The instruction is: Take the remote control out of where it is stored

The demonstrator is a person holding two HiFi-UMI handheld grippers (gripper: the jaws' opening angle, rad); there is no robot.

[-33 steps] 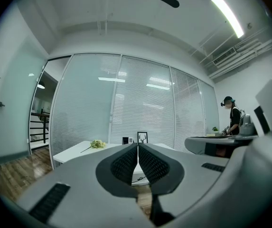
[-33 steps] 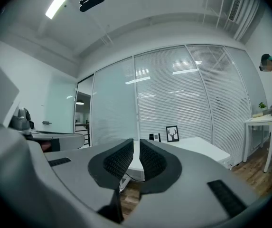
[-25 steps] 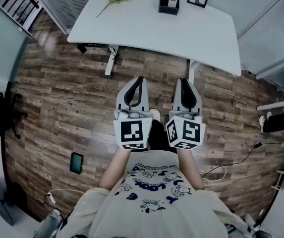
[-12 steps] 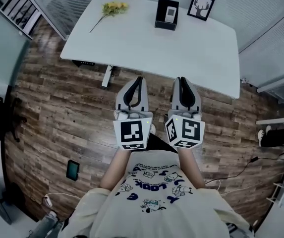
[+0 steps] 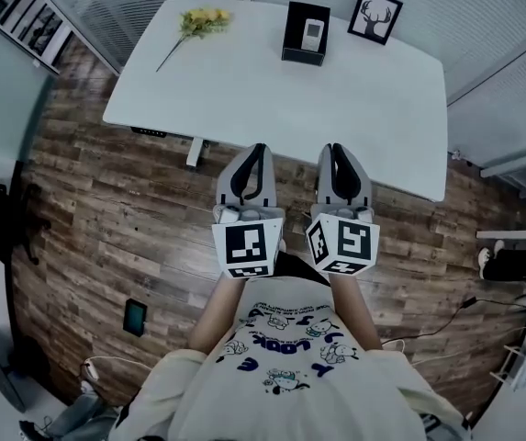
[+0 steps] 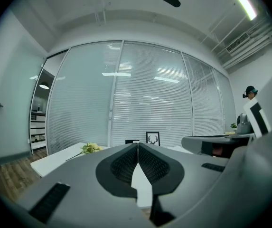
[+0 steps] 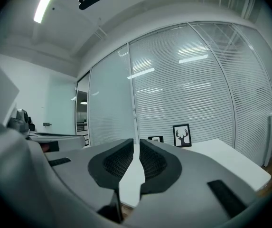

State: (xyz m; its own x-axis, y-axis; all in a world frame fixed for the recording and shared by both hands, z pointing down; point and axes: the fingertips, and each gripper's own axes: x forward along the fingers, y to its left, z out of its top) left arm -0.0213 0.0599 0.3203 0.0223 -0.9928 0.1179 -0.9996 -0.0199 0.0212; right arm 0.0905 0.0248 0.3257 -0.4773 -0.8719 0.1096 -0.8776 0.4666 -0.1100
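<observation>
Head view: left gripper (image 5: pixel 254 150), right gripper (image 5: pixel 337 149) both clenched, empty. Remote control (image 5: pixel 312 32) stored upright in black holder (image 5: pixel 292 42) on white table (image 5: pixel 235 85), well ahead of both. Nothing done yet; approach, grasp, lift-out remain.

The desk (image 5: pixel 336 90) is plain white. At the top centre of the head view a black box (image 5: pixel 292 42) holds a pale grey remote control (image 5: pixel 311 32). In the upper left lies a yellow flower (image 5: pixel 203 18) on a green stem. The framed picture (image 5: pixel 375 15) has a black border and a black deer head on white. The floor (image 5: pixel 106 209) is brown wood planking, streaked light and dark. The left tongs (image 5: pixel 257 147) and right tongs (image 5: pixel 335 146) are grey with black ribbed pads, and their cubes (image 5: pixel 247 246) carry black-and-white square markers. The shirt (image 5: pixel 281 356) is cream with blue print.
</observation>
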